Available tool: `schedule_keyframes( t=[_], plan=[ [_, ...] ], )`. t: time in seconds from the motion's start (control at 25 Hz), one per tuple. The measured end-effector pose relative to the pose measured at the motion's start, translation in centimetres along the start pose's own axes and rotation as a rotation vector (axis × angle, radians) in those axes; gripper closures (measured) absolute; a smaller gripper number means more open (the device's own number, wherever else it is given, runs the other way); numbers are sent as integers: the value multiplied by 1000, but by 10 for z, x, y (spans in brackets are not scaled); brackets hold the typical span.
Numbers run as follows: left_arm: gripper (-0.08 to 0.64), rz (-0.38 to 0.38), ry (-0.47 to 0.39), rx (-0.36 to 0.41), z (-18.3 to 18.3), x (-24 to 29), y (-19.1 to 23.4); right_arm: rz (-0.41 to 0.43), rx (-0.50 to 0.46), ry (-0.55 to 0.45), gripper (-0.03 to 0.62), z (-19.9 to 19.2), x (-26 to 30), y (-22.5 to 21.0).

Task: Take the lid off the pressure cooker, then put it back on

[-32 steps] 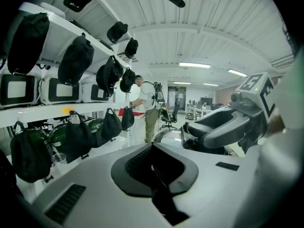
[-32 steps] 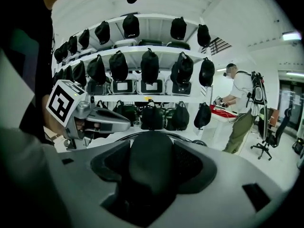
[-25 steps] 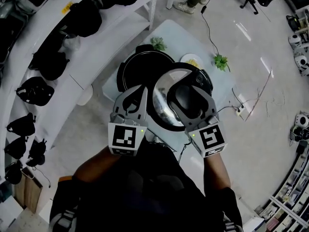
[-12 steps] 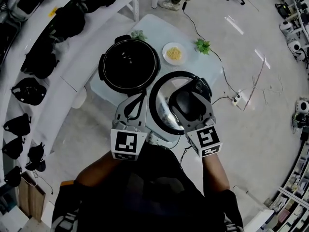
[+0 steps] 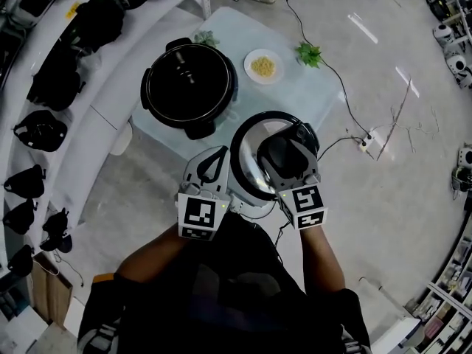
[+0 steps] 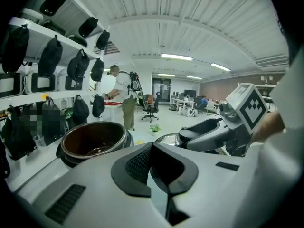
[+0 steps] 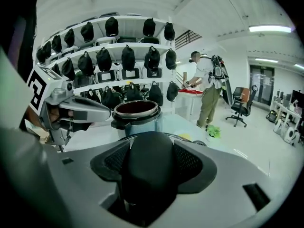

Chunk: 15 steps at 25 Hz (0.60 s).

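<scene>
The pressure cooker pot (image 5: 188, 87) stands open on the glass table (image 5: 317, 98), its dark inside showing; it also shows in the left gripper view (image 6: 95, 144) and the right gripper view (image 7: 135, 113). The round metal lid (image 5: 248, 169) hangs in the air near the table's front edge, apart from the pot. My right gripper (image 5: 286, 147) (image 7: 151, 160) is shut on the lid's black handle (image 7: 149, 179). Beside the lid's left rim, my left gripper (image 5: 217, 159) (image 6: 154, 167) has its pads closed together with nothing between them.
A plate of yellow food (image 5: 263, 66) and two green sprigs (image 5: 310, 54) lie on the table behind the pot. Shelves with black bags (image 5: 44, 135) curve along the left. A cable and power strip (image 5: 366, 140) lie on the floor at right. A person (image 6: 124, 101) stands far off.
The lid has come away from above the pot, back toward me with the right gripper. The left gripper followed beside it. The pot's full opening now shows.
</scene>
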<state>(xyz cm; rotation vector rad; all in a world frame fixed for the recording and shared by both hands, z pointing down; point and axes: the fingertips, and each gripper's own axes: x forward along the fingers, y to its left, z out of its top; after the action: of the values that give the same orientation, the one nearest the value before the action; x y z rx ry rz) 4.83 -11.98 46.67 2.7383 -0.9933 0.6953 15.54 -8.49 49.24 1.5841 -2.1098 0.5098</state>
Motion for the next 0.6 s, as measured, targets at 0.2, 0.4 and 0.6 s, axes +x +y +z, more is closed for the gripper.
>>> schedule_keyframes(
  t=[0.2, 0.4, 0.6],
  plan=[
    [552, -51, 76, 15, -30, 15, -8, -24, 43, 20, 290, -25, 27, -6],
    [552, -83, 129, 5, -58, 32, -7, -41, 97, 51, 290, -49, 56, -12],
    [552, -118, 173, -13, -79, 42, -7, -50, 115, 93, 290, -72, 81, -12]
  ],
)
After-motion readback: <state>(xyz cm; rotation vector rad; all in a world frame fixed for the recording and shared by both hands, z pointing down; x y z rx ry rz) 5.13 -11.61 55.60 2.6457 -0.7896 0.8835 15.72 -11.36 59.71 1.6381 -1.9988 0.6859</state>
